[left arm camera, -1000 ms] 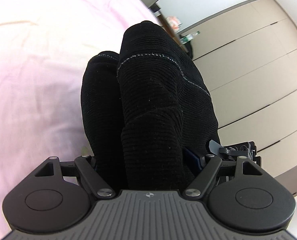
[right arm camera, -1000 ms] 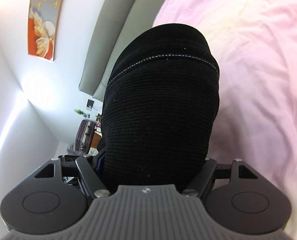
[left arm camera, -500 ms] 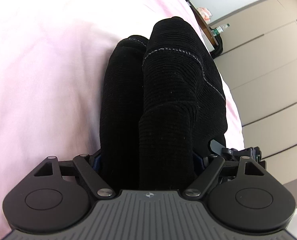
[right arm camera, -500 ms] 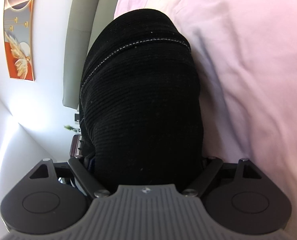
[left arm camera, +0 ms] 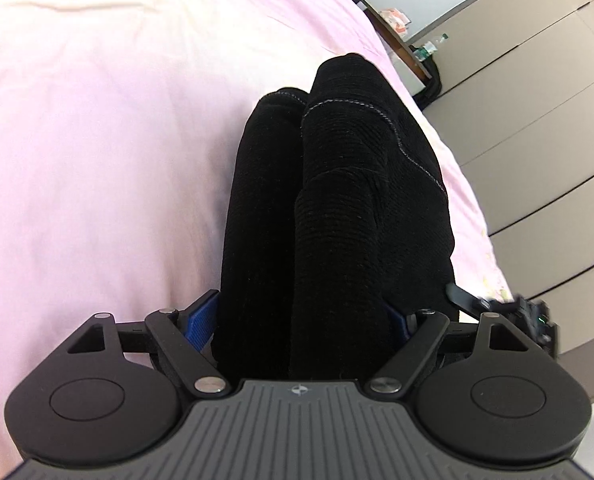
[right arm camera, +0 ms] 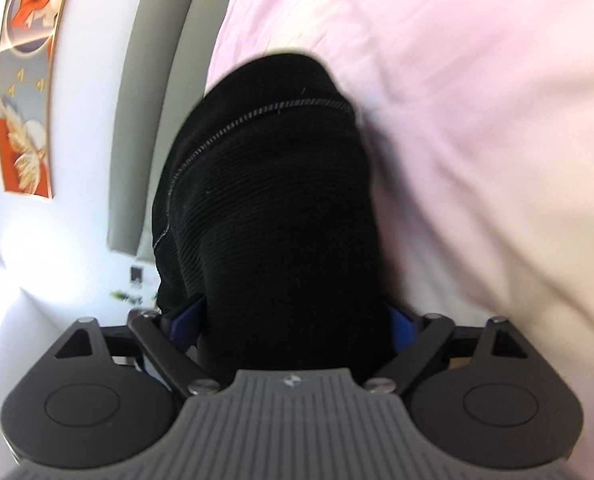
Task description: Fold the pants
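The black ribbed pants hang bunched between the fingers of my left gripper, which is shut on them; a pale stitched seam runs across the cloth. In the right wrist view the same pants fill the middle, and my right gripper is shut on them. Blue finger pads show at the sides of the cloth, also in the right wrist view. Both grippers hold the pants above the pink bed sheet. The fingertips are hidden by the cloth.
The pink sheet covers the bed below. A grey headboard and a wall picture stand at the left of the right wrist view. Beige wardrobe doors and a side table with bottles lie beyond the bed's edge.
Both grippers have moved with the pants over the bed. The views have swung: more sheet shows under the left gripper, and the right view is motion-blurred. Both grips stay shut.
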{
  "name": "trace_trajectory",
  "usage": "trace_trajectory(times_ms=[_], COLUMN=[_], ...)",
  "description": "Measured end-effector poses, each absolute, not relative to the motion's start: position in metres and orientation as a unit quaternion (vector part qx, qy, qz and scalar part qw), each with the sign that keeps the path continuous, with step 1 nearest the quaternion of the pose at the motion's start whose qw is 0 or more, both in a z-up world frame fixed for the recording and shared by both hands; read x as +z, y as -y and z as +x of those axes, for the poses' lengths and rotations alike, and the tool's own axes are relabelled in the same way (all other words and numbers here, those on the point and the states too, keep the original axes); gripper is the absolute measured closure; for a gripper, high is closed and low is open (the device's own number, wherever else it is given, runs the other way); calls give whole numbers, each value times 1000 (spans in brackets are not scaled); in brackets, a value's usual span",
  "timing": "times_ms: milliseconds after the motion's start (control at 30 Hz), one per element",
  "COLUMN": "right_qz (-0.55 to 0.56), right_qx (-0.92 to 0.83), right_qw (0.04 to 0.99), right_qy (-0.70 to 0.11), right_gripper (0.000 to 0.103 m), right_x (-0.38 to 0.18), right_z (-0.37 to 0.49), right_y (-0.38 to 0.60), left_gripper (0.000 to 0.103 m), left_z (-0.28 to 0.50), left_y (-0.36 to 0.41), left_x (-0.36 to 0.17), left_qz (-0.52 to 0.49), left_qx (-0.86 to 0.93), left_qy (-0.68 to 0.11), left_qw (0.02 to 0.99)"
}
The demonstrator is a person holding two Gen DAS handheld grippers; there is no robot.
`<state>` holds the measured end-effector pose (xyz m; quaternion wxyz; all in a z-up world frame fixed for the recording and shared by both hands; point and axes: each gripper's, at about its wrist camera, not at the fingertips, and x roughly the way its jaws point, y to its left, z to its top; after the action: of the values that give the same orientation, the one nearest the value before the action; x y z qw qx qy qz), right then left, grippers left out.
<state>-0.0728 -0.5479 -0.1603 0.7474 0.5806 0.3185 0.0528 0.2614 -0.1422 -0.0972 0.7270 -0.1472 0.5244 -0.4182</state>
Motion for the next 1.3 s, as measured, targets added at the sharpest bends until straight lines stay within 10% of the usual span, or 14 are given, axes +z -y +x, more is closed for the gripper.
trace_trajectory(times_ms=[100,300,467,533,667,767,1300], right_qz=[566,520,501,433,423,406,202], right_qx=[63,44,25,-5,-39,-49,-166], right_qw=[731,740,739,748,753,764,877], right_qy=[-377,-425,-450,-503,-503,-499,-403], right_gripper=[18,56,61,103,103,103,23], right_x=[-158,-153,-142,-138,-128,-119,-4], right_z=[-89,-117,-95,-97,-110,-127,-154], right_y=[545,519,514,506,510,515,420], left_gripper=[9,9,9,10,49,46,12], left_z=[257,243,215,206,192,181,121], left_y=[143,137,135,137,145,132,130], left_x=[-94,-97,-101,-100,-97,-84,10], left_qz=[-137,-128,-85,-54,61,63,68], left_qx=[-414,-412,-405,-398,-349,-358,-351], left_qy=[-526,-530,-517,-511,-503,-498,-430], left_qw=[730,730,749,760,788,788,829])
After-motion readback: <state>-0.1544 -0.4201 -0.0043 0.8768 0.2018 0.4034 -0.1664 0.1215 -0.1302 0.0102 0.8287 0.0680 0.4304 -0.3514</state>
